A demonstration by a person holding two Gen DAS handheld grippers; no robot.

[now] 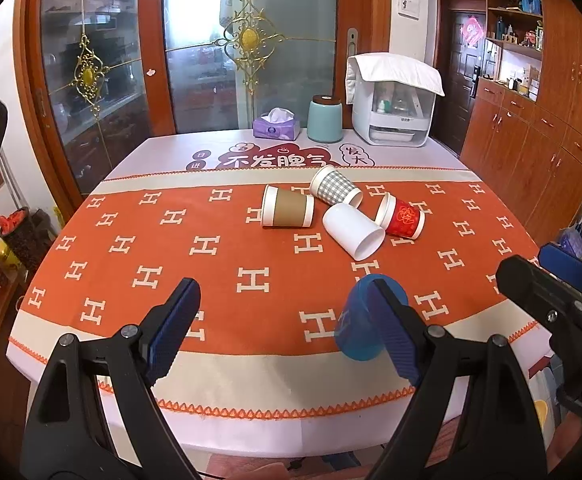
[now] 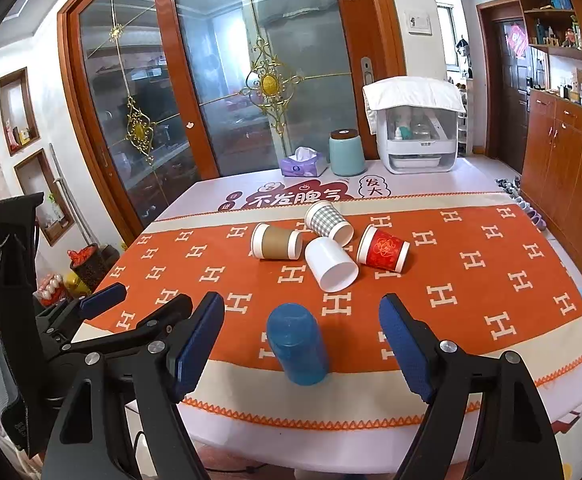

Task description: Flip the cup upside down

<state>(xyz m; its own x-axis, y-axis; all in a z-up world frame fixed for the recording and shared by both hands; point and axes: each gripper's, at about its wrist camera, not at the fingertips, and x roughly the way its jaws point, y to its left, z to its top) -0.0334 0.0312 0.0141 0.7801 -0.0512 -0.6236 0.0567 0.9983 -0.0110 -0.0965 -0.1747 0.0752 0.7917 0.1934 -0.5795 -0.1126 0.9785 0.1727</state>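
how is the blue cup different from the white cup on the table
The blue cup stands upside down near the table's front edge; the white cup lies on its side, farther back among other cups. The blue one looks translucent, the white one opaque. Neither is held by a claw.

— How many cups?
— Five: one blue cup (image 2: 297, 346), one white cup (image 2: 331, 264), one brown cup (image 2: 277, 242), one checked cup (image 2: 328, 222), one red cup (image 2: 383, 249).
— Anything else?
— One tissue box (image 2: 303, 163), one green canister (image 2: 346, 152).

Left view — blue cup (image 1: 357, 324) half hidden behind a pad.
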